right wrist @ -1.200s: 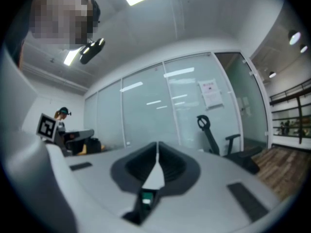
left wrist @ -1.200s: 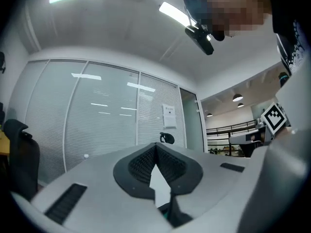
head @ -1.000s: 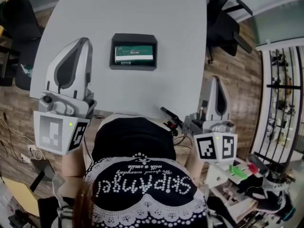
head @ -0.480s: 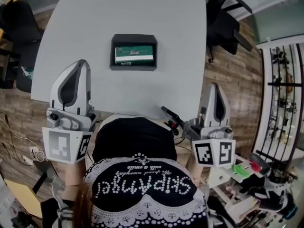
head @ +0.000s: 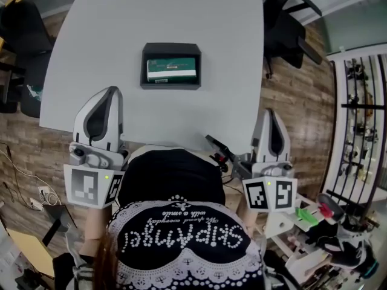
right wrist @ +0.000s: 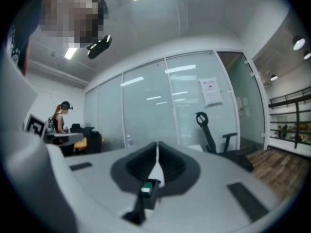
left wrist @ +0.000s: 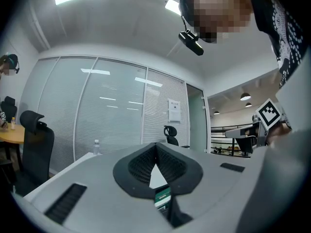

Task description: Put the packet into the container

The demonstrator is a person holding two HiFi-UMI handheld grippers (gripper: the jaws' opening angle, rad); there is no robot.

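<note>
Left gripper (head: 109, 92) and right gripper (head: 270, 112): jaws clenched, empty. Packet (head: 171, 69), ahead in container (head: 172, 47), likely light, stiff; grasp across its width.

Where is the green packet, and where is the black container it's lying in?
Green packet (head: 171, 69): head view, middle of its top face.
Black container (head: 171, 86): head view, its near wall.

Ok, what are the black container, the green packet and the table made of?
The container: probably matte black plastic, with even, dull moulded walls. The packet: flat, green and white print, likely card or film; unclear which. The table: smooth pale grey top, possibly laminate.
</note>
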